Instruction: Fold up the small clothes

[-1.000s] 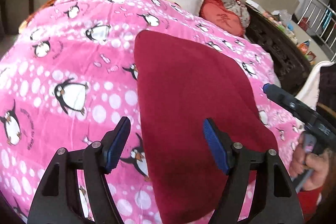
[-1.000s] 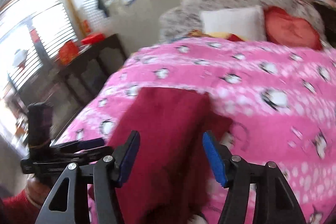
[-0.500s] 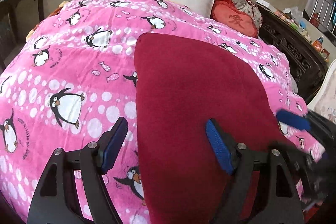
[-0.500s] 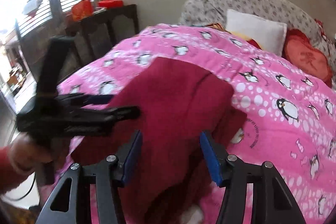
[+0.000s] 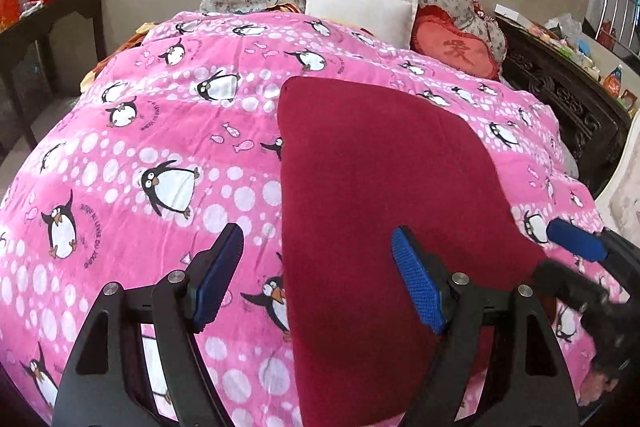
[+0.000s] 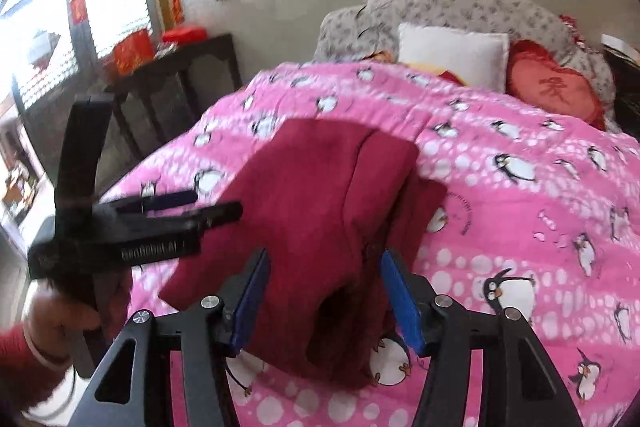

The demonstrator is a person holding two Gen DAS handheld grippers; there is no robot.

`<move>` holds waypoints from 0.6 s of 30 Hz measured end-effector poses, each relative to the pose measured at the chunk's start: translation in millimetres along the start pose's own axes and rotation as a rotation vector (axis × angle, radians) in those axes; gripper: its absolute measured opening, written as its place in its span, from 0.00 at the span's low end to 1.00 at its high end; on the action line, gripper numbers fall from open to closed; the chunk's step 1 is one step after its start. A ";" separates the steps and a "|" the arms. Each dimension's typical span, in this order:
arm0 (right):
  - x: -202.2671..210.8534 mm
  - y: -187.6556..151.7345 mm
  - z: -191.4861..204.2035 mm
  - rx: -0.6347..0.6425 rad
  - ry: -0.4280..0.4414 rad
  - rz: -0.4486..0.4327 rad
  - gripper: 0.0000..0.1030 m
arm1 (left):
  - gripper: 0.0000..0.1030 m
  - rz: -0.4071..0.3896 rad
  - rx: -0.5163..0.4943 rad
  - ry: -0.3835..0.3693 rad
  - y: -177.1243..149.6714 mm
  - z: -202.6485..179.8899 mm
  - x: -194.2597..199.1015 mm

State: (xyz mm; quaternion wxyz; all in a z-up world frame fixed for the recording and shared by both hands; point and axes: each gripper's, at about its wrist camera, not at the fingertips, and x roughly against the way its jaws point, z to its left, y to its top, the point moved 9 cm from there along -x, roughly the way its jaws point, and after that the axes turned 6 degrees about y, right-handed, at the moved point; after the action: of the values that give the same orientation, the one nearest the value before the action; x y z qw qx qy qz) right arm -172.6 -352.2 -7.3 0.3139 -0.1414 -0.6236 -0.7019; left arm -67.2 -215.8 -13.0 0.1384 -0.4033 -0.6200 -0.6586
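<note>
From my left wrist, my left gripper hovers with jaws wide over the dark red garment, which lies flat on the pink penguin blanket. From my right wrist, my right gripper spreads wide, empty, around the garment's near edge, perhaps touching it; blur hides that.

Left gripper held low, pointing forward, jaws spread wide, blue pads bare, nothing between them. Right gripper likewise level and forward, jaws apart, nothing pinched. Seen from the right wrist: left gripper side-on, its tips blurred, left hand wrapped round the handle, red sleeve at the wrist. Right gripper at the left view's right edge, blurred.
</note>
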 end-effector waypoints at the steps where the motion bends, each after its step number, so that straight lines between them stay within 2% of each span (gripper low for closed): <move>1: 2.0 1.0 0.9 -0.010 -0.009 -0.005 0.55 | 0.75 0.002 0.001 0.000 -0.8 -0.5 1.2; 7: 5.7 5.3 5.4 -0.057 -0.052 -0.032 0.57 | 0.75 -0.031 -0.031 0.039 -4.4 -1.2 14.0; 11: 8.6 10.1 8.3 -0.064 -0.093 -0.072 0.61 | 0.75 -0.088 -0.037 0.112 -3.6 4.6 27.5; 18: 18.0 8.3 16.4 -0.056 -0.085 -0.097 0.63 | 0.75 -0.111 -0.033 0.157 -12.0 6.5 40.0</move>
State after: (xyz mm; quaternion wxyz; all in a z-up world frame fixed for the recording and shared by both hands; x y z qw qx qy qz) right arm -184.3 -341.3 12.8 0.2487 -0.1492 -0.6227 -0.7268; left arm -98.5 -194.8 6.0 0.1431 -0.3174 -0.6178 -0.7050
